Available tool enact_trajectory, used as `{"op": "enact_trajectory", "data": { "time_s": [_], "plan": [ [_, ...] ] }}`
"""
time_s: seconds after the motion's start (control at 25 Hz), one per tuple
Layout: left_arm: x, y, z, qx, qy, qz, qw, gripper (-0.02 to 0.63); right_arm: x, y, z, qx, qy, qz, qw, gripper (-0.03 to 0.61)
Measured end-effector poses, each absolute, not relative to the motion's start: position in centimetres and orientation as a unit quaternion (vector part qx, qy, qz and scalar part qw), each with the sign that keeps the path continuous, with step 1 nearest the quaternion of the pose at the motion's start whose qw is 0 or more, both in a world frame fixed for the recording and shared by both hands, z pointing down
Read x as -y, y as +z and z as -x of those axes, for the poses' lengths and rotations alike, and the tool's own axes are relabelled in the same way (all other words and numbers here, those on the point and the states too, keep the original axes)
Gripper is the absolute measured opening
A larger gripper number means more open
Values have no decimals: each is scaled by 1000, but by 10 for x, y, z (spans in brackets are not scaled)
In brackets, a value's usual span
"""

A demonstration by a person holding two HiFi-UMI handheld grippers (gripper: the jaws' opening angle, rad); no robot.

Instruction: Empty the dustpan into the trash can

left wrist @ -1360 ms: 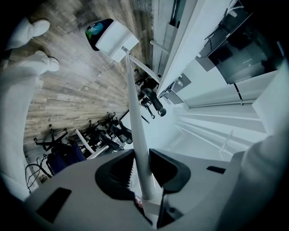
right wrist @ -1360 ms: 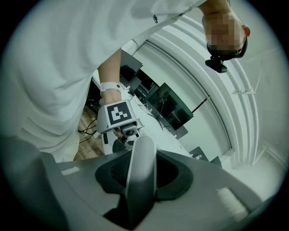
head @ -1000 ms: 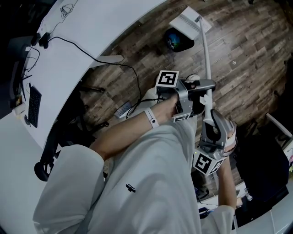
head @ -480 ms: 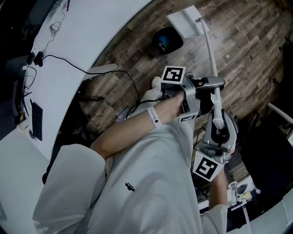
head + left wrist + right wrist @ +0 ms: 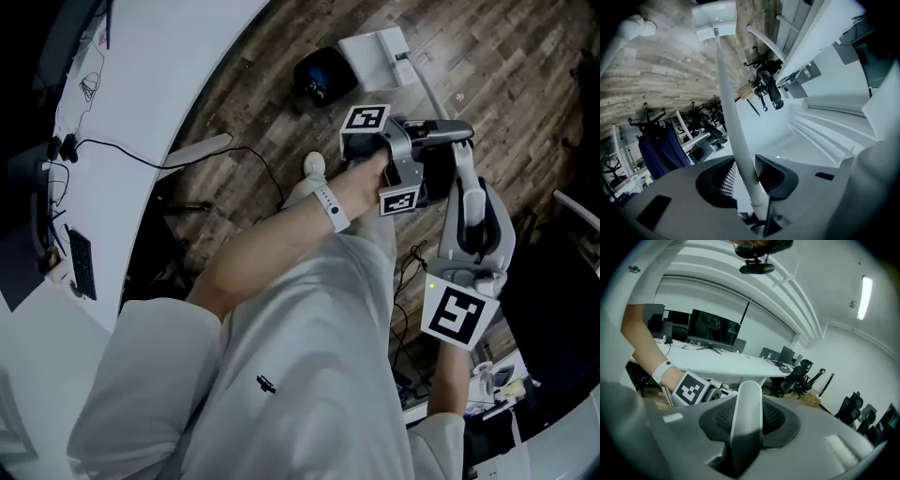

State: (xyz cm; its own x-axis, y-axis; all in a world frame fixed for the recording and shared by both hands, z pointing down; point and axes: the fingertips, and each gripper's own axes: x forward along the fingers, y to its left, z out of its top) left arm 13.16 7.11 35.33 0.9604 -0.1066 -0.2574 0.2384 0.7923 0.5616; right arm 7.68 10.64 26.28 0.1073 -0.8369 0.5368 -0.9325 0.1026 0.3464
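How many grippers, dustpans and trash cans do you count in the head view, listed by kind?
grippers: 2, the left gripper and the right gripper
dustpan: 1
trash can: 1
total: 4

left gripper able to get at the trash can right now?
Probably not. The left gripper is shut on the dustpan handle, as is the right gripper, and the trash can sits on the floor well beyond its jaws.
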Motion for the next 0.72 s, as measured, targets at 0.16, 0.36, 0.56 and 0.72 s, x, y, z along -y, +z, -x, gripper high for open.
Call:
{"op": "enact_trajectory", "data": {
  "time_s": [0.16, 0.36, 0.56, 0.72],
  "plan": [
    [-52, 379, -164, -107, -103, -335, 930, 138, -81, 277, -117, 653, 104, -684, 308, 115],
    [-43, 397, -186, -97, -104, -361, 922, 158, -77, 276, -171, 638, 149, -704, 274, 115],
    [-51, 404, -180, -96, -88, -400, 907, 158, -93, 270, -214, 611, 204, -729, 231, 115],
    [-52, 415, -165, -77, -57, -443, 891, 158, -95, 271, -233, 590, 231, -745, 211, 115]
  ]
}}
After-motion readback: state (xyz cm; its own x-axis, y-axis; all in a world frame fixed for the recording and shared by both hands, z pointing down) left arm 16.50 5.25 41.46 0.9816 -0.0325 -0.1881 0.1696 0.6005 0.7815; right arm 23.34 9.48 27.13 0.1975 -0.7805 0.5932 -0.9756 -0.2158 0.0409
